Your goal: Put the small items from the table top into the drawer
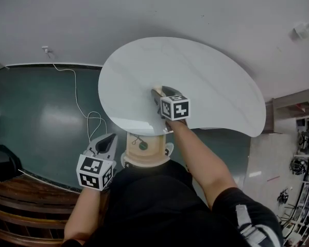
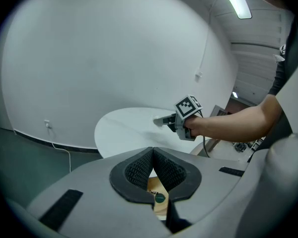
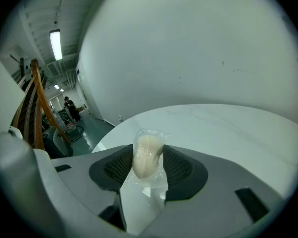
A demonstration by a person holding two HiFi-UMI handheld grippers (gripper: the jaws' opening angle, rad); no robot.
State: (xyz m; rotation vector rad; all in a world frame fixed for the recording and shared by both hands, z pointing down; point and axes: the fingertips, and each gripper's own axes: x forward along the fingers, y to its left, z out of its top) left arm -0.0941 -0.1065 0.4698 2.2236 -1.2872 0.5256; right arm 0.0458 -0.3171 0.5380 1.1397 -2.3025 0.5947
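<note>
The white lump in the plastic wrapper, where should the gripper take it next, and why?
Probably carry it toward the person and over the drawer. The right gripper is shut on the wrapped lump over the table, and the drawer sits open below the table's near edge, so the lump likely goes in there.

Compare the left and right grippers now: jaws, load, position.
Jaws: the left gripper has its tips together; the right gripper has them apart, pressing on a thing.
Load: the left gripper holds nothing; the right gripper grips a clear pouch with a cream lump inside.
Position: the left gripper sits beside the open drawer, off the table; the right gripper is over the white table, near its front edge.
Shared: grey bodies, dark ribbed pads, a marker cube each.
</note>
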